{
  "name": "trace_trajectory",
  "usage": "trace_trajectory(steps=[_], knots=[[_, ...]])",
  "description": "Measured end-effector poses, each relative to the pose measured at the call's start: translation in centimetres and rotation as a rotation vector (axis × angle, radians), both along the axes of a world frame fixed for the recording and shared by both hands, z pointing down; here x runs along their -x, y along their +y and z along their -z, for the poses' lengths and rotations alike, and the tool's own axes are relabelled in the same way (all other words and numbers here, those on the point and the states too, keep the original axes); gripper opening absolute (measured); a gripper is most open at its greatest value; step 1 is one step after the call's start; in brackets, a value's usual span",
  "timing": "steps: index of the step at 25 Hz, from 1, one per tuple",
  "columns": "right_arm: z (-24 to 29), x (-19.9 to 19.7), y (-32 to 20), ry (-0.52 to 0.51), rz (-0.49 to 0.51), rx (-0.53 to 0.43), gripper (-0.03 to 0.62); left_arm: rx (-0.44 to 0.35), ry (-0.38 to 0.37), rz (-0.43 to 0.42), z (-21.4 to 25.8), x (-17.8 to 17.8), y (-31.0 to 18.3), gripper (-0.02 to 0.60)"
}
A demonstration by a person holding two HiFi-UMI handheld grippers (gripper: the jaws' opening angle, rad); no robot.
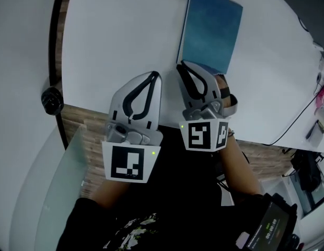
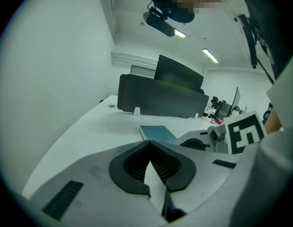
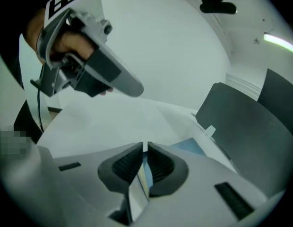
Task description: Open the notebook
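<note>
The right tool seems clenched on the near edge of the notebook; the left tool, clamped empty beside it, should pin pages while the cover lifts

Left gripper, cube: one black-and-white square marker, a pattern only, no letters or digits.
Right gripper, cube: two such markers, likewise without letters.
Screen, lower right: green characters, too small to read.
</note>
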State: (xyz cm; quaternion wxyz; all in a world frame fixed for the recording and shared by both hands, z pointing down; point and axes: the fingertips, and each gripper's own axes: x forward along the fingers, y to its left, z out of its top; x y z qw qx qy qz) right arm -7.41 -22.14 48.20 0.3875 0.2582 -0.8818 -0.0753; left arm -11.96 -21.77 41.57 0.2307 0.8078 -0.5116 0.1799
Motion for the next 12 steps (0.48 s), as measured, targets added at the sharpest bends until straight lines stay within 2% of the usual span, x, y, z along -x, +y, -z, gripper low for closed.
trace_trajectory(steps=[1,5,7,10,12], knots=[[0.8,0.1,0.0,-0.021,-0.012,-0.008,0.081,0.000,0.000,-0.004,0.0,-0.1,0.0,0.006],[4.8,-2.0,-1.5,-0.117,-0.141,-0.049,0.072,-0.006,-0.004,-0.019,0.1,-0.6,-0.6,0.006],[6.6,-4.2,-2.0,-0.195,-0.265,-0.049,0.071,-0.009,-0.006,-0.027,-0.2,-0.9,-0.9,0.006],[8.4,-8.2,-2.8,-0.342,-0.476,-0.011,0.070,-0.019,0.043,-0.005,-0.3,-1.9,-2.0,0.006],[9.2,-10.9,-3.3,-0.408,-0.580,-0.004,0.069,-0.046,0.061,-0.026,0.1,-3.4,-3.0,0.006]])
